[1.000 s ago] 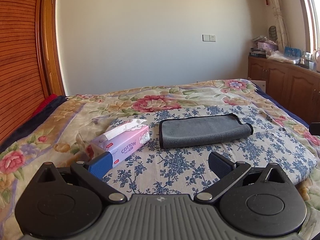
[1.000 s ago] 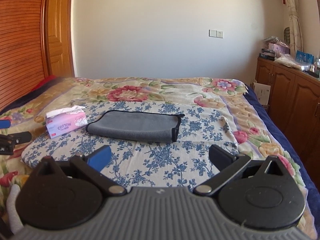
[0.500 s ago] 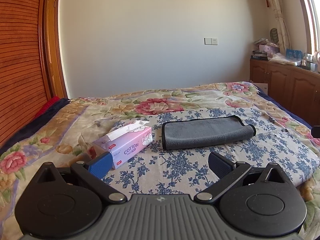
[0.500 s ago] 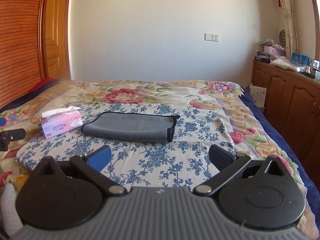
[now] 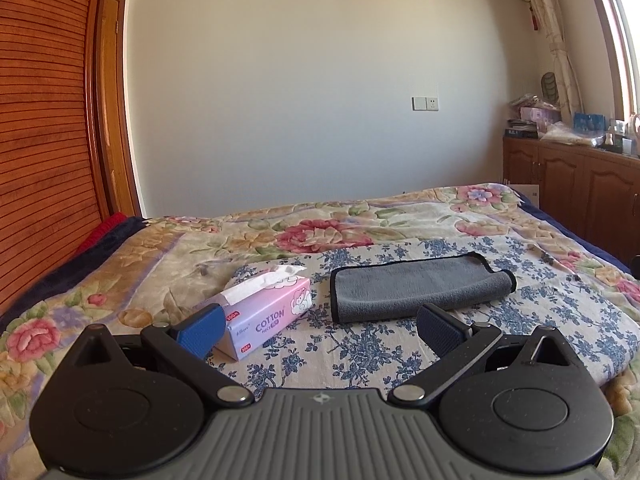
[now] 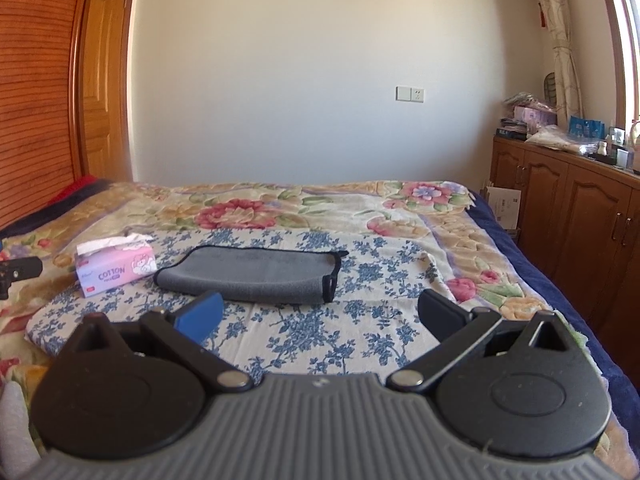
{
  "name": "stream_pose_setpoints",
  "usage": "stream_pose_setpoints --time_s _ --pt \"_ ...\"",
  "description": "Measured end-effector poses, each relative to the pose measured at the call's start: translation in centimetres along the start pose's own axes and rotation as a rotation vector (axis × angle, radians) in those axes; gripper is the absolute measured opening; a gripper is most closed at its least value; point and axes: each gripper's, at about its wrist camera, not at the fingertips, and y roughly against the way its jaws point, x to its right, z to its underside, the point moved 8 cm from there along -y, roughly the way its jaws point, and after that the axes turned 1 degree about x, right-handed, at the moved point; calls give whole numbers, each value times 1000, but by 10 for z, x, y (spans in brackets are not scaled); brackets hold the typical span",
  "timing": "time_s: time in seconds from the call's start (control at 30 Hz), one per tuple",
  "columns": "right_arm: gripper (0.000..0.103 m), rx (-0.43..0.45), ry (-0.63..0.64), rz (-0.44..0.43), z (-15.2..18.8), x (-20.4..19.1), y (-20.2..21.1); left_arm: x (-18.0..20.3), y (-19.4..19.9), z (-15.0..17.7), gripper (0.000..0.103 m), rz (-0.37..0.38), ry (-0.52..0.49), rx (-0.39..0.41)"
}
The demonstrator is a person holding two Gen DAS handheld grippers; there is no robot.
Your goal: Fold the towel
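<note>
Towel (image 5: pixel 420 290) lies folded well ahead of both my jaws, left gripper (image 5: pixel 318 326) and right gripper (image 6: pixel 320 314) spread wide and empty, and reaching in from my left could knock the tissue box (image 5: pixel 266 310) just beside it.

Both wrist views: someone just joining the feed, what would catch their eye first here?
First, the grey towel, already folded into a long strip with black trim, lying flat on the blue-flowered sheet spread over the bed. Beside it, toward the wooden wardrobe side, stands a pink tissue box marked COTTON with a tissue sticking out. In the foreground the left claw and right claw both hang open, short of the towel.
</note>
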Motion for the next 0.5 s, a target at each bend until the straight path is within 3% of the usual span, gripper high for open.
stream_pose_setpoints --time_s 0.5 --pt "103 42 8 16 -3 1 3 -1 6 -7 103 8 14 41"
